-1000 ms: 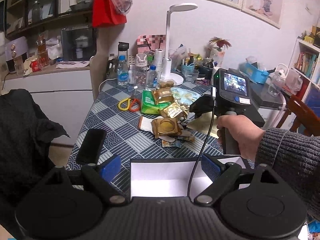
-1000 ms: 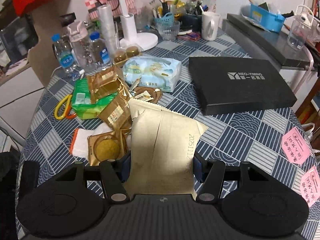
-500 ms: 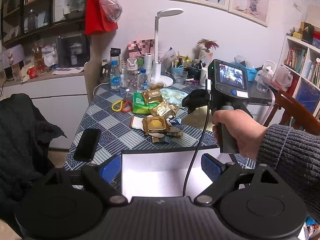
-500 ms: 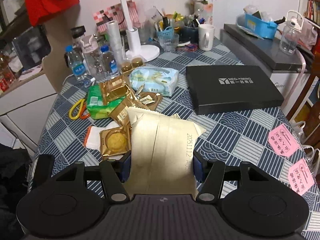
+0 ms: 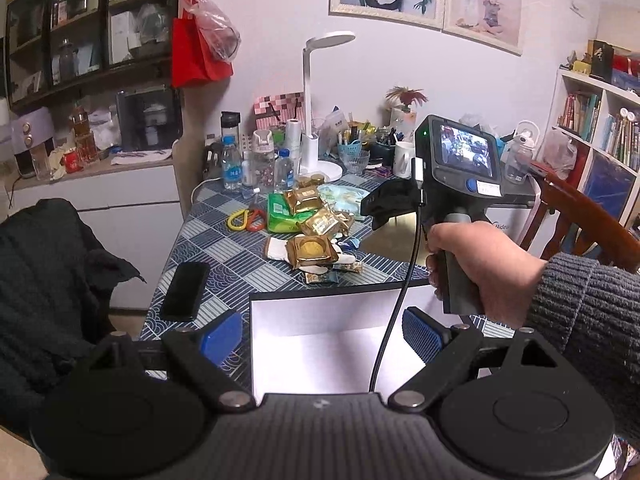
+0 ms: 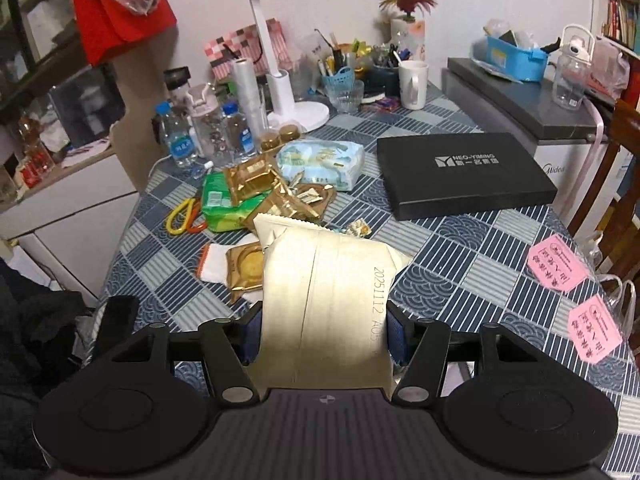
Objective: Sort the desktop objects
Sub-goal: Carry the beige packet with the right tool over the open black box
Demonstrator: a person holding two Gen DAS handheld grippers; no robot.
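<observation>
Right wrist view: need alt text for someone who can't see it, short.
The right gripper is shut on a cream snack bag held above a blue checked table. Behind the bag lie gold packets, a green packet and a tissue pack, with a black box to the right.

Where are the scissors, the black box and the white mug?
scissors [image 6: 185, 217]: right wrist view, on the yellow handle loop.
black box [image 6: 464, 174]: right wrist view, middle of its lid.
white mug [image 6: 414, 84]: right wrist view, on its side wall.
</observation>
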